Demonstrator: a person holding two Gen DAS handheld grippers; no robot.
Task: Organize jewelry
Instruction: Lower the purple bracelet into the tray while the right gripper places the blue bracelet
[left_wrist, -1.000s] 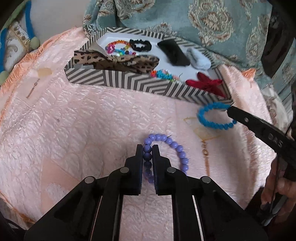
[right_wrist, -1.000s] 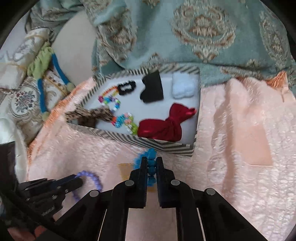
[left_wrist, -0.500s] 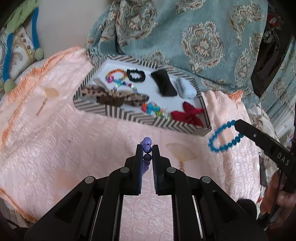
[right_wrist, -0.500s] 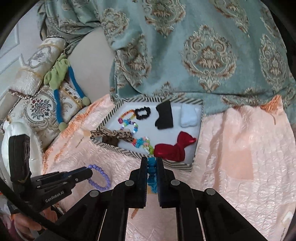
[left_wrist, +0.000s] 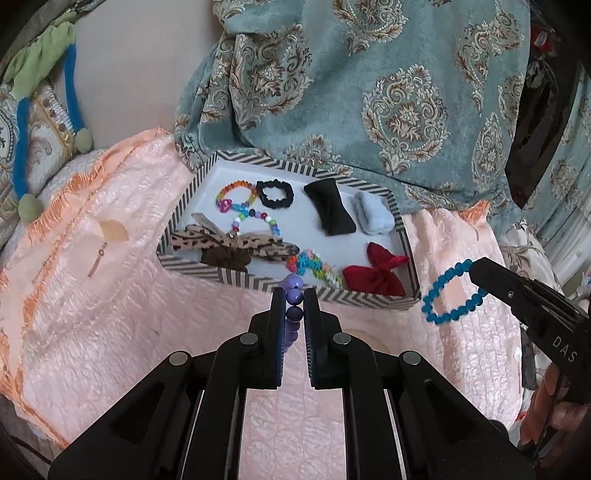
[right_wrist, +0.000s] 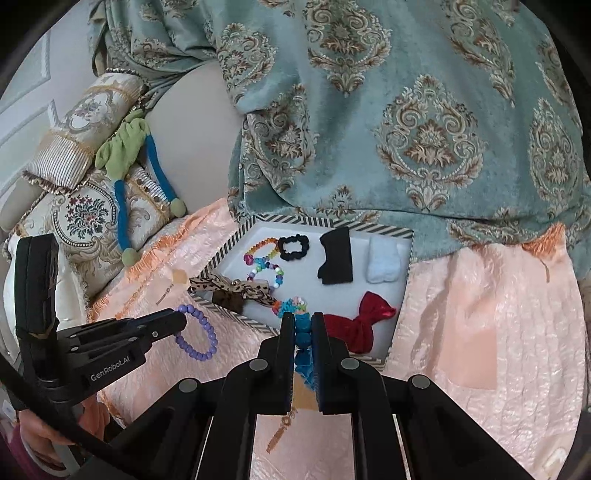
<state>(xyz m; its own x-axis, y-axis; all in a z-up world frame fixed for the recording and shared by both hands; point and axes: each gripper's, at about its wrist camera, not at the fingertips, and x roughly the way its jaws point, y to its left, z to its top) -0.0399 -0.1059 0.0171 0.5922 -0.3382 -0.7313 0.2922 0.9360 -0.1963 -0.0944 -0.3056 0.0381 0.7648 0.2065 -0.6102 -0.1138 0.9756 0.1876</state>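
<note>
My left gripper (left_wrist: 294, 295) is shut on a purple bead bracelet (left_wrist: 294, 314) and holds it in the air before the striped tray (left_wrist: 332, 293). In the right wrist view this bracelet (right_wrist: 201, 332) hangs from the left gripper (right_wrist: 181, 319). My right gripper (right_wrist: 303, 319) is shut on a blue bead bracelet (right_wrist: 303, 332), also lifted near the tray's front wall (right_wrist: 255, 325). In the left wrist view the blue bracelet (left_wrist: 450, 297) hangs from the right gripper (left_wrist: 474, 267), right of the tray.
The tray holds a leopard bow (left_wrist: 229, 242), colourful bead bracelets (left_wrist: 240, 203), a black scrunchie (left_wrist: 275, 194), a black bow (left_wrist: 334, 210), a pale blue item (left_wrist: 375, 214) and a red bow (left_wrist: 376, 271). Peach quilt (left_wrist: 110, 314) below; teal patterned fabric (left_wrist: 369, 92) behind; cushions (right_wrist: 88, 218) left.
Both grippers have lifted their bracelets off the quilt and risen, so the tray looks smaller and farther. Both stayed shut on the bracelets.
</note>
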